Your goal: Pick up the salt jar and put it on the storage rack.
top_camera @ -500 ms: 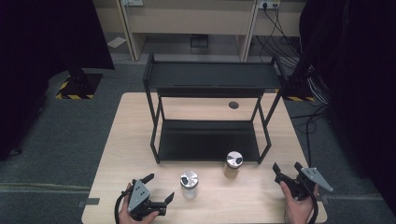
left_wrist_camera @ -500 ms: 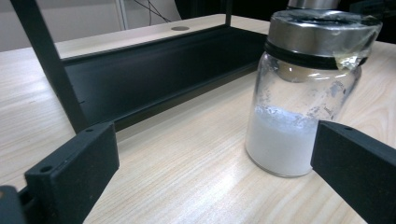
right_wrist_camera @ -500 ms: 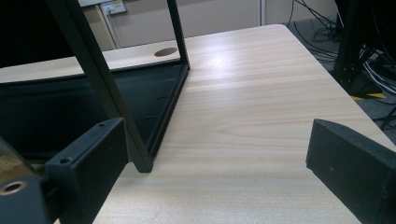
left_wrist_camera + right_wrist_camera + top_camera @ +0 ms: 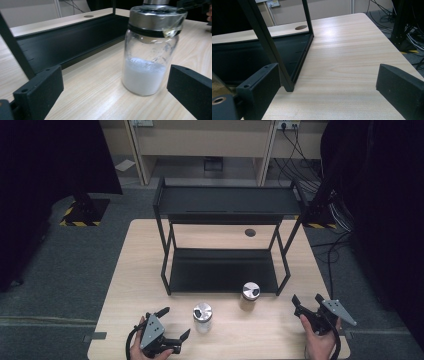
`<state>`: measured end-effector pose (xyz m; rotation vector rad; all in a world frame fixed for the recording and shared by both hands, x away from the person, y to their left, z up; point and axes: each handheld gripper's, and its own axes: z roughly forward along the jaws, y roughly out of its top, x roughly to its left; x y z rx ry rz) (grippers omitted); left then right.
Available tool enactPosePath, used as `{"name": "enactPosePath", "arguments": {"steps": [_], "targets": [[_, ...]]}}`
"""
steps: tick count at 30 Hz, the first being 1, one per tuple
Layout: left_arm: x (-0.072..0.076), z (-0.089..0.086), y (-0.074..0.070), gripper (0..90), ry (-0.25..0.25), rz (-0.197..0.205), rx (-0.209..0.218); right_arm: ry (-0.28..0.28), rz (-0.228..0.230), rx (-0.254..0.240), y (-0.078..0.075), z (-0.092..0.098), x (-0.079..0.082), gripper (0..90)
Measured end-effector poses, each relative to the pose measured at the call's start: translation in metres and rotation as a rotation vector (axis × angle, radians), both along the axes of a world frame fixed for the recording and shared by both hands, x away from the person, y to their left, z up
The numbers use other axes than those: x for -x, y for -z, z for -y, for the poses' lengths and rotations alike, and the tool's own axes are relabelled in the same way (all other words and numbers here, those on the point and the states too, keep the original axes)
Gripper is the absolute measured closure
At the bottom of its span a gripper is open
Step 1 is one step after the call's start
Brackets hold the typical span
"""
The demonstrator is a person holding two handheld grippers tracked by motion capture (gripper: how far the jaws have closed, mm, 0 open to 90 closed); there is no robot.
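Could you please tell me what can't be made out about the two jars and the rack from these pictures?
- Second jar: its contents, too small in the high view; in the left gripper view the white-powder jar hides nearly all of it.
- Rack: its upper shelf is cut off by the top edge in both gripper views.
- White-powder jar: the lid's top face, cut off in the left gripper view.

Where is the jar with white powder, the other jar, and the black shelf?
jar with white powder (image 4: 147,75): left gripper view, on its glass side at the powder.
other jar (image 4: 250,291): high view, on its metal lid.
black shelf (image 4: 225,200): high view, on its top deck.
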<state>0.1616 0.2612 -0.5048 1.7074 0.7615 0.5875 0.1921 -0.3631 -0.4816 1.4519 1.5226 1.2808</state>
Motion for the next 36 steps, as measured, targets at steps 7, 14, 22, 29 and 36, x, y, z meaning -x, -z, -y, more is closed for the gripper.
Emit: {"name": "enactPosePath", "arguments": {"steps": [7, 14, 22, 29, 36], "targets": [[-0.002, 0.008, 0.000, 0.2, 0.028, 0.004, -0.006, -0.005, -0.003, 0.001, 0.000, 0.001, -0.001, 5.7], [-0.009, 0.021, -0.001, 0.2, 0.062, 0.011, -0.017, -0.005, -0.005, -0.006, 0.000, 0.002, -0.001, 5.8], [-0.016, 0.036, -0.004, 0.5, 0.100, 0.012, -0.034, -0.007, -0.006, -0.003, -0.001, 0.001, -0.001, 5.7], [-0.020, 0.046, -0.005, 1.3, 0.105, 0.009, -0.046, -0.007, -0.007, -0.002, -0.001, 0.001, -0.002, 5.7], [-0.025, 0.054, -0.009, 4.3, 0.086, -0.011, -0.061, -0.007, -0.006, 0.000, -0.001, 0.001, -0.001, 5.8]]}}
